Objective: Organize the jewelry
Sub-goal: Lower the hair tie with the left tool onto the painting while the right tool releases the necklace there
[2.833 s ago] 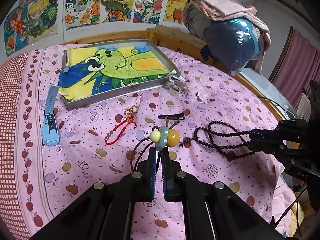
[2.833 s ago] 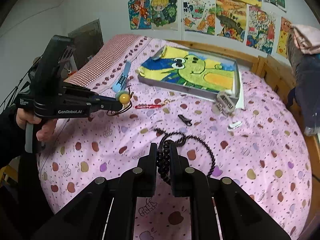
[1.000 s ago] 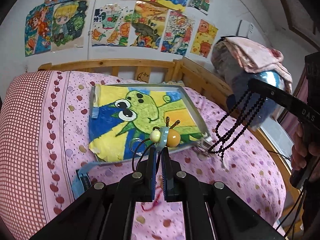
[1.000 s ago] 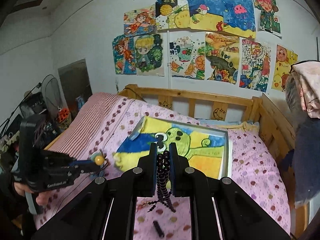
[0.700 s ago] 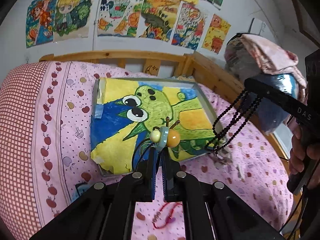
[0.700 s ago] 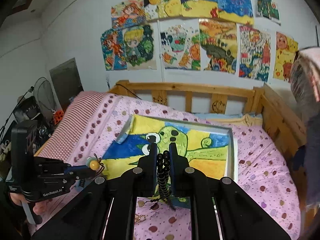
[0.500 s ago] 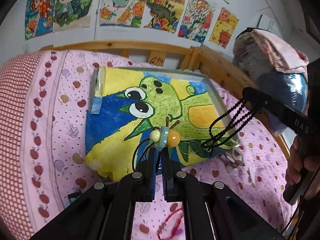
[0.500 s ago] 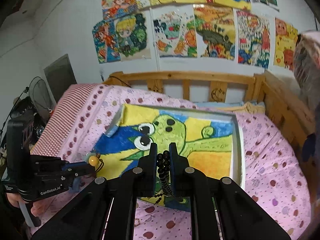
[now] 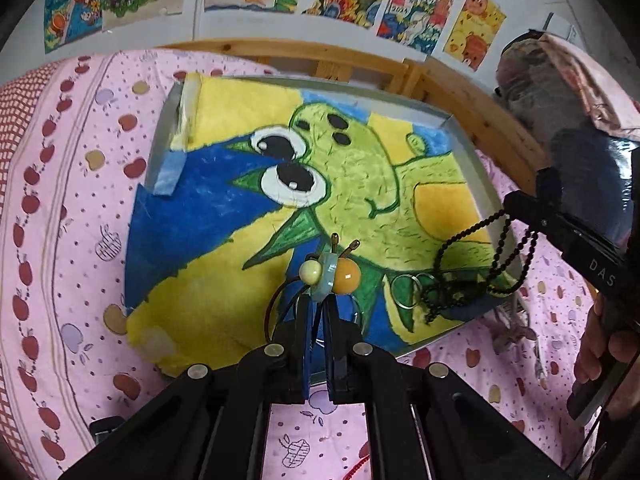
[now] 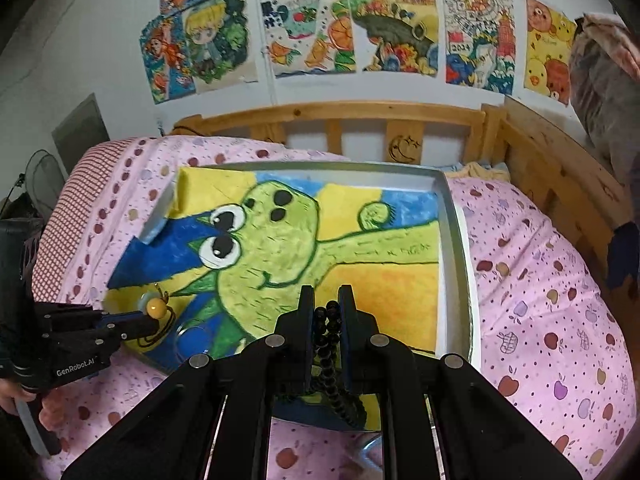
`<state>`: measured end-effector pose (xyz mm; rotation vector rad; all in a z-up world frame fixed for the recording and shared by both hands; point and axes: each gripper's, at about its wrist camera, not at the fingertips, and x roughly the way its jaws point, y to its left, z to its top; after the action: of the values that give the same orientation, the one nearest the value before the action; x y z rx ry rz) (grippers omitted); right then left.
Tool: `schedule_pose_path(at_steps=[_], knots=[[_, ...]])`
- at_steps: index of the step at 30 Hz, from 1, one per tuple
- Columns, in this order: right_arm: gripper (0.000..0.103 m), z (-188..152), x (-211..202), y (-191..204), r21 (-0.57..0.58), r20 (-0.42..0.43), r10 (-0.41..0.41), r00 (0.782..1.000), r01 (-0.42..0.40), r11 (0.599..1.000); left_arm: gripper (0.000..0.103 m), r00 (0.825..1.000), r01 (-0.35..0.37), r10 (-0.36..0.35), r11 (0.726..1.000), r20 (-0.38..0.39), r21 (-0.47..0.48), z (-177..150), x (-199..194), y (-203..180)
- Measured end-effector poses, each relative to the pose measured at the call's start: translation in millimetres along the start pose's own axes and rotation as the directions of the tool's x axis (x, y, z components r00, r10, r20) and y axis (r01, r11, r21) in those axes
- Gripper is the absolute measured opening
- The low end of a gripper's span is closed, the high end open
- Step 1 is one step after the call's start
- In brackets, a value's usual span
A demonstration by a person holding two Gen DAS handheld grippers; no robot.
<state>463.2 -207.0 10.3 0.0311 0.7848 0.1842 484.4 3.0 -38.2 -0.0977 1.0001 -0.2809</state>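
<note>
Jaws of the left gripper point(image 9: 318, 300) pinch a yellow-and-amber bead cord bracelet point(image 9: 330, 276); the right gripper point(image 10: 326, 312) clamps a long black bead necklace point(image 9: 472, 268), both over the shallow grey tray point(image 10: 454, 240) lined with a frog drawing. Dangling loops already pool near the tray's edge, so careless release could spill them onto the bed or tangle them with the metal rings point(image 9: 410, 286).

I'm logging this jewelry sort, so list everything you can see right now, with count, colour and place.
Tray: one, silver, on the bed, lined with a frog drawing.
Bead necklace: one, black, hanging from the right tool, its end on the tray.
Bead cord: one, yellow and orange beads, in the left tool above the tray.
Rings: two or more, silver, on the tray.
Bedsheet: one, pink, apple print.
Wall drawings: several, colourful, above the headboard.
Left tool: shut.
Right tool: shut.
</note>
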Motion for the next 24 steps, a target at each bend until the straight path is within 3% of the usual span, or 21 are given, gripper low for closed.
schedule_pose_path(at_steps=[5,9,13,18,21,24], knots=[[0.013,-4,10,-7,0.022,-0.038,-0.013,0.999,0.014,1.000,0.007,0.999,-0.019,0.018,0.999,-0.047,-0.029,0,13,3],[0.037,-8,11,-10,0.030,-0.043,-0.009,0.999,0.010,1.000,0.007,0.998,-0.023,0.020,0.999,-0.066,-0.046,0,17,5],[0.038,-10,9,-12,0.039,-0.048,0.000,0.999,0.002,0.999,0.007,0.997,-0.011,0.008,0.999,-0.073,-0.049,-1,18,2],[0.060,-15,1,-14,0.048,-0.046,0.004,0.999,-0.002,0.999,0.010,0.997,-0.004,-0.001,0.998,-0.080,-0.061,-2,16,-1],[0.067,-18,-8,-13,0.048,-0.038,0.004,0.999,-0.003,0.999,0.018,0.998,0.010,-0.015,0.997,-0.064,-0.073,-4,7,-2],[0.073,-20,-16,-12,0.047,-0.029,0.003,1.000,-0.002,0.999,0.035,0.999,0.022,-0.026,0.996,-0.046,-0.085,-4,-2,-3]])
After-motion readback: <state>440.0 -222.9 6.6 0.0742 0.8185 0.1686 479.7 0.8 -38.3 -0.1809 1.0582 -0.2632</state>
